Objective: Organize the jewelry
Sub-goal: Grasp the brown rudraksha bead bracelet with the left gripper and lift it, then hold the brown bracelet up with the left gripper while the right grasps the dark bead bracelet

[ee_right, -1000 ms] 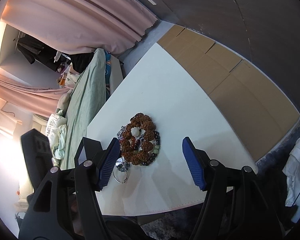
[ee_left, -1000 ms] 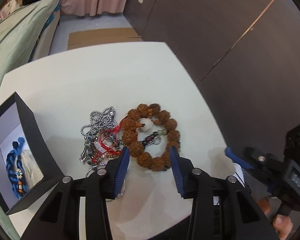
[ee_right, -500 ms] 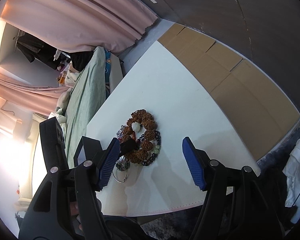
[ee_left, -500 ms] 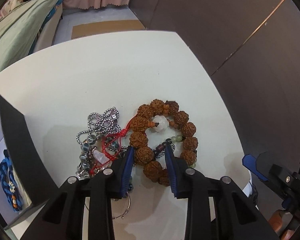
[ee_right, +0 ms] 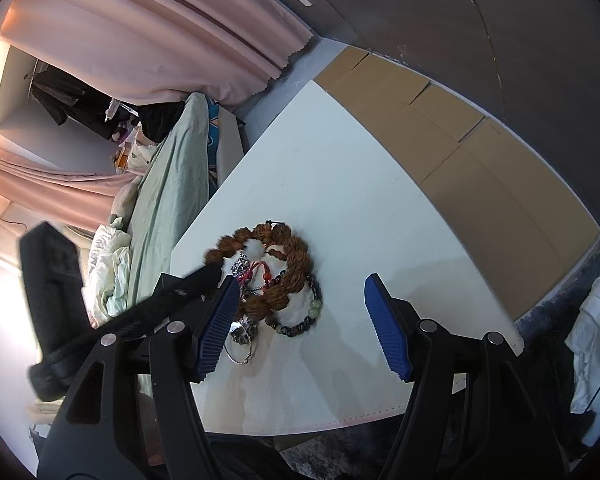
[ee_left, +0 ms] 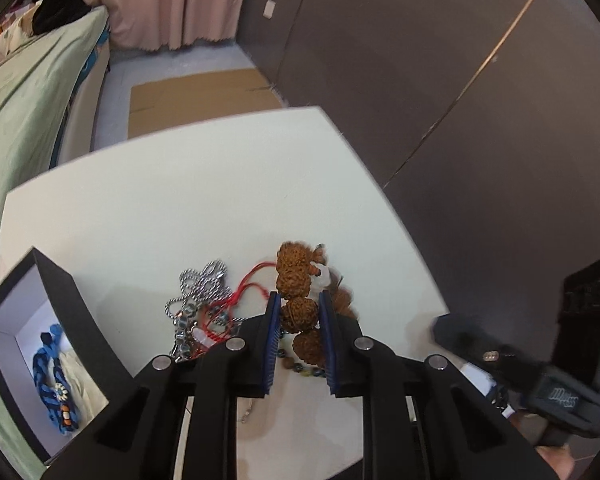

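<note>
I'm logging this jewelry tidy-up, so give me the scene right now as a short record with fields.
left tool: closed on the brown bead bracelet, jaws have just been closing
bracelet: partly lifted, blurred
right tool: open, holding nothing
pile on white table: silver chain, red cord, dark bead bracelet, metal ring
black box: open, blue braided piece inside

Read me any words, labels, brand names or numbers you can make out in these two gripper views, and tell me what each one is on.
No text can be read for certain.
Pale lettering on the black body of the right gripper, left wrist view: blurred, unreadable.
Small white plate on the dark wall: no writing visible.
Brown bead bracelet, black box, white table: no markings.
</note>
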Tool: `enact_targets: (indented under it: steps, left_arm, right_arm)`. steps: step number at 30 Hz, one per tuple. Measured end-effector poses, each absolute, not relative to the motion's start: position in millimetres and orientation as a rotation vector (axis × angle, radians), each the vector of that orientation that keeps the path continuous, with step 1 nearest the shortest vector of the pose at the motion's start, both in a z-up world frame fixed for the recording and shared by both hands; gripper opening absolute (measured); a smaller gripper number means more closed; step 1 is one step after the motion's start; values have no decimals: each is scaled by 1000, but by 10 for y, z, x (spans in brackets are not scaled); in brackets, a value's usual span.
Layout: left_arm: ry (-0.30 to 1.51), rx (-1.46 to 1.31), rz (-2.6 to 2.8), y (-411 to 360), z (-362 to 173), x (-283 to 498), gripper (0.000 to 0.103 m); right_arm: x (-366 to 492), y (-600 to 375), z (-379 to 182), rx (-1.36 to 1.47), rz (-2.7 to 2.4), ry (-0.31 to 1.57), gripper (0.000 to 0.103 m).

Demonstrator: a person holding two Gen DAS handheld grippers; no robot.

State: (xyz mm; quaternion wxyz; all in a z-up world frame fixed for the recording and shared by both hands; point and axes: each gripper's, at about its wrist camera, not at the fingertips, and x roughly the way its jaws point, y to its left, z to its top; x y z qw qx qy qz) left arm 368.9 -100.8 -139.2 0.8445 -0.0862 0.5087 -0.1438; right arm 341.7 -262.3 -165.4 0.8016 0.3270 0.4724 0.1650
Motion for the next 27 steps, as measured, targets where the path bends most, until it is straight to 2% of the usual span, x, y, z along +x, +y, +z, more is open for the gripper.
enact_targets:
  steps: [17,23,27]
  left_arm:
    - [941,-207,-332,-761,-681,3389,17]
    - [916,-207,-322,-628,-571,3290,17]
    - [901,-210,-316,-526,-505,3212,17]
  right_arm:
    - [3486,-2391,-1654,642,375,1045,66]
    - [3526,-2217,-1719,507,287,1089,50]
    - [3557,-2053,-1760,406,242,1103,45]
